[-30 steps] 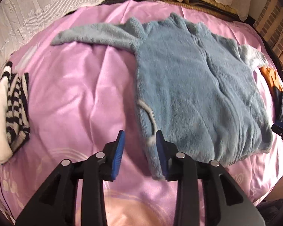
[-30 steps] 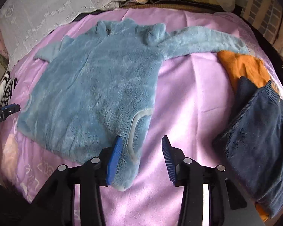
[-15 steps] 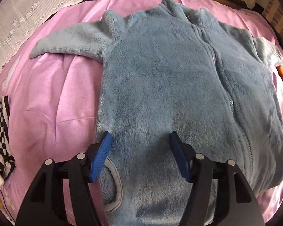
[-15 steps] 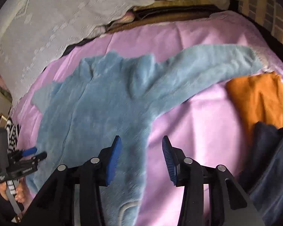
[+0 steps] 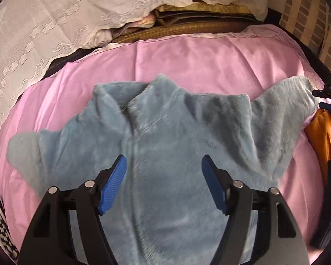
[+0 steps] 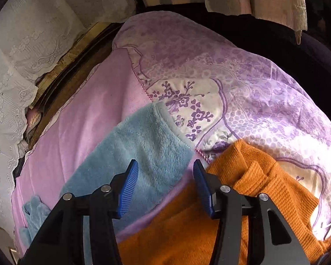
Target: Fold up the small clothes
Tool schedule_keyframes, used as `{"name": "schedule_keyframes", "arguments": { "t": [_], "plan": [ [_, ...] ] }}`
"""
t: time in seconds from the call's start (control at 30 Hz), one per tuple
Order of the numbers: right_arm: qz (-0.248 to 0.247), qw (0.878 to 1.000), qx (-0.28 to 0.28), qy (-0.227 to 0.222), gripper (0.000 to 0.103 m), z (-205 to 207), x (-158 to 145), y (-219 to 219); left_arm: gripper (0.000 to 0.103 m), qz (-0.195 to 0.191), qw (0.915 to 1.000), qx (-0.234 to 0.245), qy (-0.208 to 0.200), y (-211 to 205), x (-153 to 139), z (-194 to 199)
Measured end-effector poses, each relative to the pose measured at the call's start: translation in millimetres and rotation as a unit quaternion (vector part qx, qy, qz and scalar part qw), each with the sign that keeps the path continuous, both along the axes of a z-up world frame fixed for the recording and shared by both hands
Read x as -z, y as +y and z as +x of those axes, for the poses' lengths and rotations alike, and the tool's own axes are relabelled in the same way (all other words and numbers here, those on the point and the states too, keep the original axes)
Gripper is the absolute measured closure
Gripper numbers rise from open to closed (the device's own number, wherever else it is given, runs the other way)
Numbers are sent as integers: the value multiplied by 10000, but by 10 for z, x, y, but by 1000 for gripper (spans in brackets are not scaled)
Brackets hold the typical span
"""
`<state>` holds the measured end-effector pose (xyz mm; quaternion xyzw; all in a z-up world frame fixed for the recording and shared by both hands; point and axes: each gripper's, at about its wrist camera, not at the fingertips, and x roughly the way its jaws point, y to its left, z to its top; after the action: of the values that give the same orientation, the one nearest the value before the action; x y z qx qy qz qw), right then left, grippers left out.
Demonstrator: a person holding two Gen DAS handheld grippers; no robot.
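Working surface: you are working over a bed, and a plain pink sheet is covering its middle.
Bed edge: a patterned quilt with purple flowers is lying along the far right side, meeting the pink sheet at a stitched seam.
Room: white lace fabric is hanging along the back left; a woven mat edge is showing behind the bed; a brick-patterned wall is standing at the far right.
Task garment: the blue fleece suit is lying spread flat on the pink sheet, collar pointing away from you, both sleeves stretching outward.
Right sleeve: the sleeve end is lying across the seam, its cuff reaching onto the quilt.
Left claw: you are holding it released above the chest of the suit; its jaws have just been opening wider, and nothing is gripped between them.
Right claw: you are holding it released over the sleeve end, jaws having just been opening, one finger over the fleece and the other beside the orange knit; you are grasping nothing.
Other clothes: an orange knit is lying just beside the sleeve; a striped black-and-white piece is lying at the bed's left edge.
Containers: none are showing in either view.
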<state>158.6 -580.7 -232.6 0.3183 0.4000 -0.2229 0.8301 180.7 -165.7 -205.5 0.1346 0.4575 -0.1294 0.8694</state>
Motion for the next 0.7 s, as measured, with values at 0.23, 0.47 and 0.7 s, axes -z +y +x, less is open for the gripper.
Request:
{"name": "schedule_keyframes", "arguments": {
  "t": [0.23, 0.47, 0.7],
  "plan": [
    [-266, 9980, -180, -546, 94, 3, -97, 9, 35, 101, 9998, -59, 141, -567, 258, 273],
    [-386, 9989, 250, 48, 96, -347, 10, -278, 27, 106, 9998, -50, 172, -739, 426, 376],
    [-1541, 9851, 731, 203, 72, -385, -288, -58, 19, -1, 9991, -410, 58, -361, 274, 427]
  ]
}}
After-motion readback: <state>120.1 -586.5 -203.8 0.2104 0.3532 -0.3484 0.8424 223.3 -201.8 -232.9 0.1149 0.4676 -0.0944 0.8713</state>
